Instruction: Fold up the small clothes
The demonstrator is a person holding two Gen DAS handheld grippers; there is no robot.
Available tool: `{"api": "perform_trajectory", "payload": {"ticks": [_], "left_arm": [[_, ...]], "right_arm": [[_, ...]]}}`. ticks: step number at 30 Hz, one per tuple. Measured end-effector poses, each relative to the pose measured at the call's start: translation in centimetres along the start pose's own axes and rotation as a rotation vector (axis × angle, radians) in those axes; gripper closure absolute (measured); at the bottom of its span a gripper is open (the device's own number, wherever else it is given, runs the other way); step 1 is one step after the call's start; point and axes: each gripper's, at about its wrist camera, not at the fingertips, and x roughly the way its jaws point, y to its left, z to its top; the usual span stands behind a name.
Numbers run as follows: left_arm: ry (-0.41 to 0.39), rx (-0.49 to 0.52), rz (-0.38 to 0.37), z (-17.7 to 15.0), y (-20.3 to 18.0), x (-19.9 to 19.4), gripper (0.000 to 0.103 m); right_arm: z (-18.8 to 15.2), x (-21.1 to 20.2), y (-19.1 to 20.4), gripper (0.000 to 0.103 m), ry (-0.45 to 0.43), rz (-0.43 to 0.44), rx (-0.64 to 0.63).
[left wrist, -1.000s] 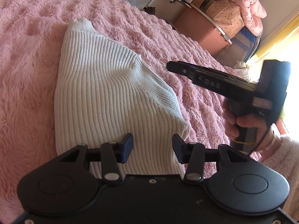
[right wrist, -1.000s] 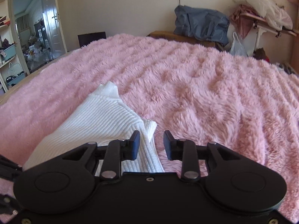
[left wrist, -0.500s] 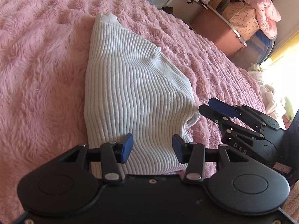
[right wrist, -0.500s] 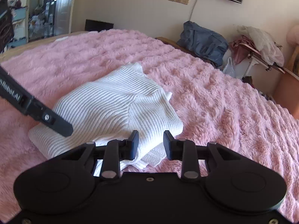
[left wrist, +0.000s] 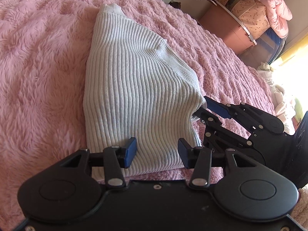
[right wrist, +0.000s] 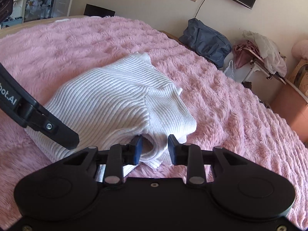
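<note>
Ribbed white knitwear, a small sweater (left wrist: 138, 96), lies part-folded on the fluffy pink blanket (left wrist: 38, 67) of the bed, its collar at the far end and its bulk doubled over into a rough wedge. The left tool (left wrist: 156, 153) hovers over the near hem with its jaws spread apart and nothing between them, seemingly placed to pin or catch that edge while the other side is worked. The right tool (right wrist: 155, 150) is also spread open, its blue pads straddling a rolled cuff or sleeve end (right wrist: 154, 150) that sticks out from under the fold; whether the pads touch the fabric cannot be told. In the left wrist view that same tool (left wrist: 209, 107) noses in at the sweater's right corner. Judging by this, the loose sleeve end spoils the neat shape, so the tool is positioned to take it and tuck it in.
</note>
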Motion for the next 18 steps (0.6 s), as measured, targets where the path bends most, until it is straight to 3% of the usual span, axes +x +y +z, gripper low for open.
{"api": "perform_trajectory", "payload": {"ticks": [3, 13, 18], "left_arm": [[0.003, -0.001, -0.003, 0.2, 0.1, 0.2, 0.053], [0.010, 0.006, -0.057, -0.1, -0.7, -0.4, 0.053], [0.036, 0.031, -0.026, -0.8, -0.5, 0.8, 0.052]], "right_arm": [[0.0, -0.1, 0.0, 0.093, -0.001, -0.033, 0.001], [0.0, -2.5, -1.5, 0.099, -0.040, -0.081, 0.087], [-1.5, 0.5, -1.7, 0.099, 0.024, -0.061, 0.097]]}}
